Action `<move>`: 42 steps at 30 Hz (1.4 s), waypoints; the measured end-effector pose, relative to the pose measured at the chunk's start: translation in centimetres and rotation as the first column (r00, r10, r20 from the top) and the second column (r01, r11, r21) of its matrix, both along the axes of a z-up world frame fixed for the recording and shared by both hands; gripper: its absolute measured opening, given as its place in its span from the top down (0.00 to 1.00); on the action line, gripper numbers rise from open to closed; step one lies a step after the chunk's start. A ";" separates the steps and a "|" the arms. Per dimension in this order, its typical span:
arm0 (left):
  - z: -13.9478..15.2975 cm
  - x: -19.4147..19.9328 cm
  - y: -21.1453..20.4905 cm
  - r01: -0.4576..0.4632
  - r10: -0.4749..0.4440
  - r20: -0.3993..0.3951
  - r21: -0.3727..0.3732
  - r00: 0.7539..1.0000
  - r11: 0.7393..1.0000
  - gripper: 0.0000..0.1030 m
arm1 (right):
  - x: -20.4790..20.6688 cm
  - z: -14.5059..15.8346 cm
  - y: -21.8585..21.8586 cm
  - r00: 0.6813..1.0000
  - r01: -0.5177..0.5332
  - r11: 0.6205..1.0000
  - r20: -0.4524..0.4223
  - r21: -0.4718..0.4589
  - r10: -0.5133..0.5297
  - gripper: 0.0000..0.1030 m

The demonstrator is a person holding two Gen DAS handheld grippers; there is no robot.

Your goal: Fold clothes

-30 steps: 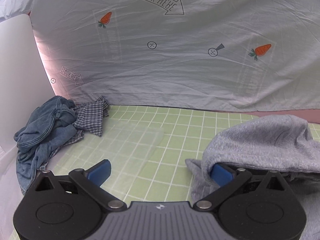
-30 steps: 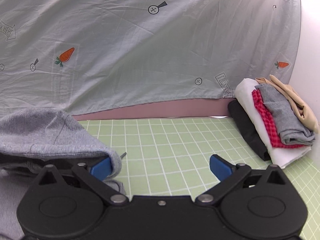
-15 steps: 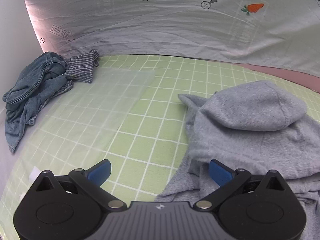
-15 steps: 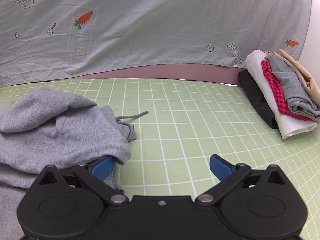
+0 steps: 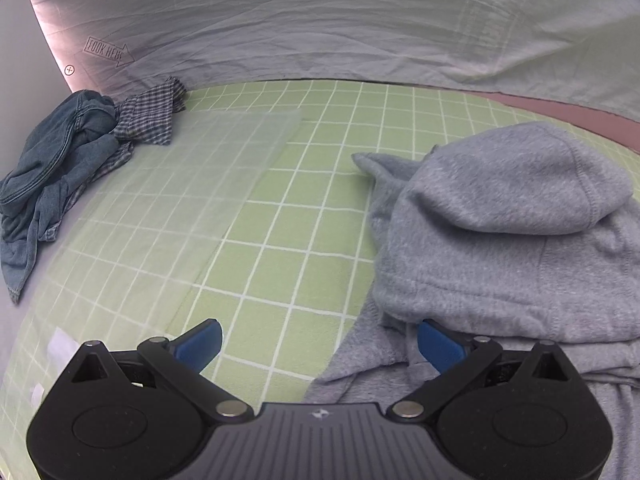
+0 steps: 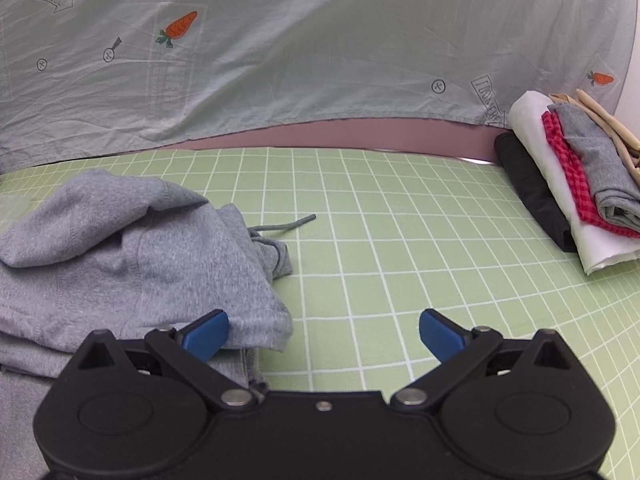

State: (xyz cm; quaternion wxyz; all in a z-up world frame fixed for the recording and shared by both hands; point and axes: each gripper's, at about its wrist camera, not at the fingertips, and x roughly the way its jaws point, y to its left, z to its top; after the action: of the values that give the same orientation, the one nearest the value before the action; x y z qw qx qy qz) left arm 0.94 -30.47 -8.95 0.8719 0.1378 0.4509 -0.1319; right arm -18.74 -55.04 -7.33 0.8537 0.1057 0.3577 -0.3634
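Grey hoodie [image 5: 504,216] between both tongs (spread apart) — folded stack [image 6: 572,184] only in right view.

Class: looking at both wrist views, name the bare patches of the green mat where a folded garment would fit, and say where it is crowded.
Free: the green grid mat between the grey hoodie and the folded stack, and the strip between the hoodie and the frosted plastic sheet. Crowded: the left corner with the denim pile, and the stack's right edge.

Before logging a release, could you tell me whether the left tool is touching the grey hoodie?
Touching. In the left wrist view the left tool is open, and the grey hoodie drapes directly over its right blue finger.
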 end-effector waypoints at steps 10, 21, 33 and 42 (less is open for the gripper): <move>0.4 -0.8 1.5 -0.033 0.032 -0.032 -0.059 0.999 0.998 0.00 | -0.3 0.4 0.5 1.000 -0.012 1.000 0.024 0.008 0.011 0.00; 0.2 -8.4 5.5 -0.011 0.006 -0.088 -0.051 0.996 0.999 0.00 | -5.8 0.0 5.2 0.999 -0.053 0.995 -0.001 0.085 0.053 0.00; -1.9 -13.4 10.5 -0.035 0.021 -0.217 -0.061 0.976 0.998 0.00 | -11.6 -2.8 9.7 0.995 -0.063 0.973 -0.062 0.220 0.079 0.00; -2.5 -15.5 11.1 0.010 -0.030 -0.255 -0.078 0.967 0.997 0.02 | -13.4 -4.1 11.2 0.994 -0.050 0.957 -0.082 0.286 0.076 0.01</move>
State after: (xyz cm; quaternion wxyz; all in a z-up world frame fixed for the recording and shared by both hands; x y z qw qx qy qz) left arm -14.59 -19.42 -11.46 0.8098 0.0908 0.5527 -0.1745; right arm -32.12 -43.81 -11.46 0.8235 0.1986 0.4482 -0.2857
